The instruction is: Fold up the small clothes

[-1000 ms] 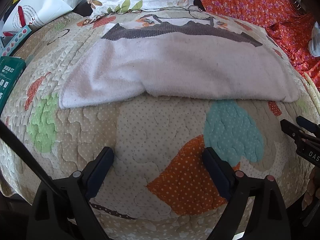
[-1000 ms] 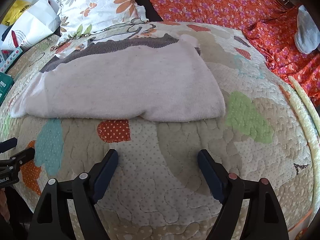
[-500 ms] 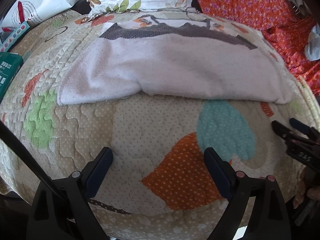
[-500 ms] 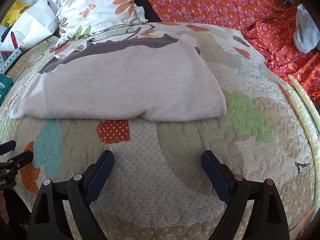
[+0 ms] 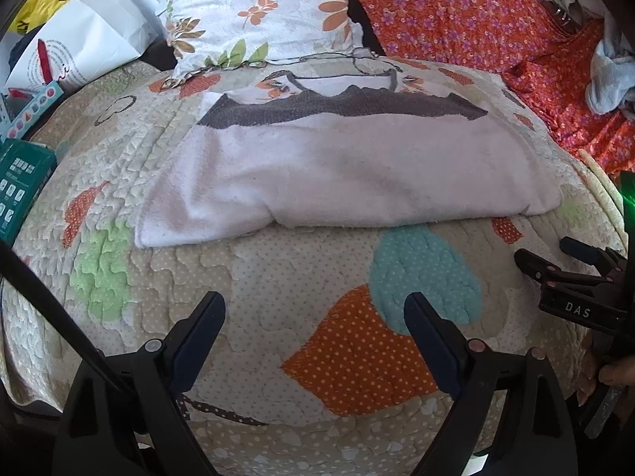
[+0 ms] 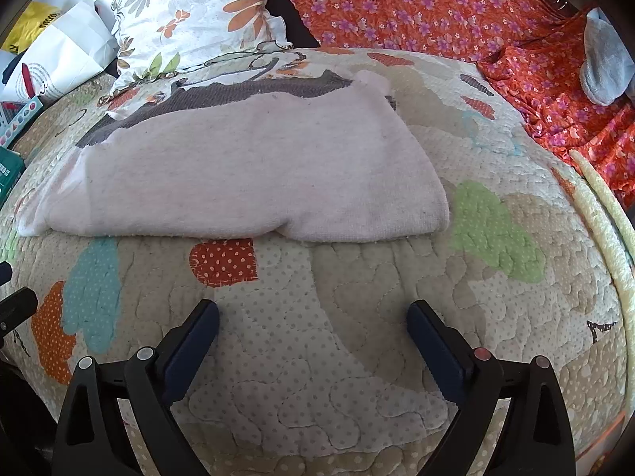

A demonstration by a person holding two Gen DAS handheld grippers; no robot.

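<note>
A pale pink folded garment [image 5: 349, 170] with a dark grey band along its far edge lies flat on the patchwork quilt [image 5: 309, 277]; it also shows in the right wrist view [image 6: 246, 174]. My left gripper [image 5: 313, 309] is open and empty, hovering over the quilt just short of the garment's near edge. My right gripper [image 6: 313, 317] is open and empty, also short of the near edge, toward the garment's right half. The right gripper's tips [image 5: 555, 261] show at the right edge of the left wrist view.
A floral pillow [image 5: 254, 12] lies behind the garment. Orange flowered fabric [image 6: 436, 8] covers the back right, with a grey sock [image 6: 607, 59] on it. A white bag [image 5: 79, 47] and a green box [image 5: 20, 186] sit at the left.
Both grippers have drawn back and lifted slightly from the garment. Both stay open, and the garment has not moved.
</note>
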